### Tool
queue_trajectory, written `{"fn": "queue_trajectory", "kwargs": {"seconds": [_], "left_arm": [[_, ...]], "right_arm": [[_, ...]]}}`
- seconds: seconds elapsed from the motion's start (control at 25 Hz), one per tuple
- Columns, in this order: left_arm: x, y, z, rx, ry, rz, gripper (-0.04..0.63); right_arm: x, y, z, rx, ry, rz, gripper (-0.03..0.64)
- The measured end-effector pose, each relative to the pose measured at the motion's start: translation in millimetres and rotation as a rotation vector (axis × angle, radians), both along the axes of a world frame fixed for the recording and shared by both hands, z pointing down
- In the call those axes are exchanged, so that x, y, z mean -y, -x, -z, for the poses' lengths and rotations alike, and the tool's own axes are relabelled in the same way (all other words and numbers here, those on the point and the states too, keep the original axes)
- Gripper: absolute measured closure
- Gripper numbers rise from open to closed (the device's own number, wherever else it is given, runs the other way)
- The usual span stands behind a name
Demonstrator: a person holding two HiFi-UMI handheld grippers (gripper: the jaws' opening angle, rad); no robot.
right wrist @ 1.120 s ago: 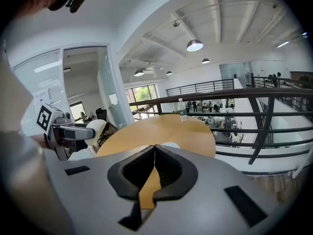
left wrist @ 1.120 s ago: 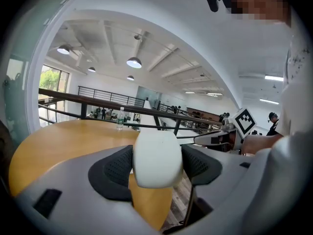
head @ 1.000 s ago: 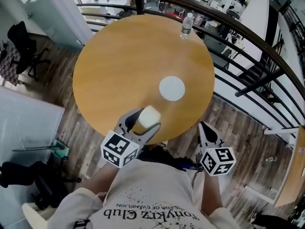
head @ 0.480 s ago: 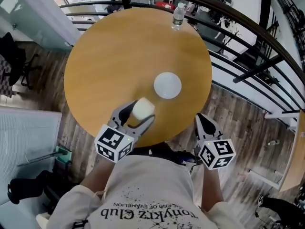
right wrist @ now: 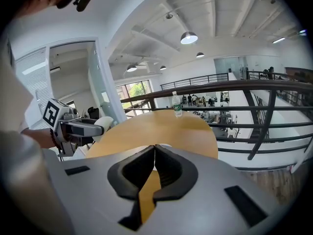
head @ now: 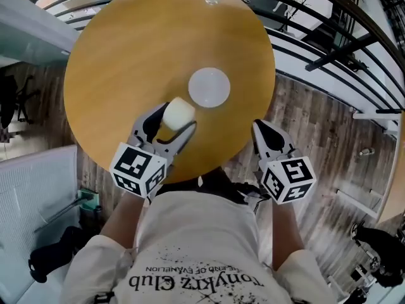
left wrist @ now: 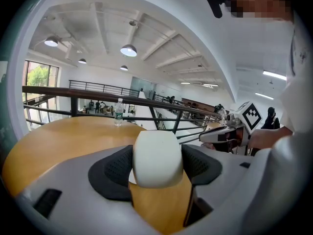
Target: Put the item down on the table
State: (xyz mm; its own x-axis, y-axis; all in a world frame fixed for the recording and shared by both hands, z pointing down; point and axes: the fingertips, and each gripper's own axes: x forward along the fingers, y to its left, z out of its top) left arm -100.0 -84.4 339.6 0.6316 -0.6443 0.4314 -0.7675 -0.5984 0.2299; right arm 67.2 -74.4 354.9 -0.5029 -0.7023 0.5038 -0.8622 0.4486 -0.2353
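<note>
Round wooden table (head: 126,56), white item (head: 178,113) between jaws of left hand-held gripper (head: 172,118)

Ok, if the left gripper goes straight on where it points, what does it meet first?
Probably the white disc on the table, just ahead of the left gripper and its white item. Height is unclear, so it might pass over.

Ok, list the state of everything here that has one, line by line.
left gripper: shut on the white item.
white item: gripped, held over the table.
right gripper: shut, empty.
water bottle: upright, cap on.
white disc: lying flat on the table.
</note>
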Motion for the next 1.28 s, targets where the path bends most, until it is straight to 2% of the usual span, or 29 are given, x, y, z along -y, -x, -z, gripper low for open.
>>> {"fn": "queue_trajectory", "kwargs": {"seconds": [0.4,0.92,1.28], "left_arm": [[35.0,-19.5,-20.1,0.023,0.031,-0.047,0.268],[47.2,-33.7,-46.4,0.053,0.075,-0.075,0.268],[61.1,-44.9,-76.4,0.114,0.096,-0.115,0.268]], "right_arm": [[22.5,-6.3,-19.4,0.007,0.041,-0.014,0.592],[27.5,-13.8,-48.7,0.024,0.088,-0.026,0.591],[32.4,-18.4,-69.2,0.031,0.119,-0.021,0.592]]}}
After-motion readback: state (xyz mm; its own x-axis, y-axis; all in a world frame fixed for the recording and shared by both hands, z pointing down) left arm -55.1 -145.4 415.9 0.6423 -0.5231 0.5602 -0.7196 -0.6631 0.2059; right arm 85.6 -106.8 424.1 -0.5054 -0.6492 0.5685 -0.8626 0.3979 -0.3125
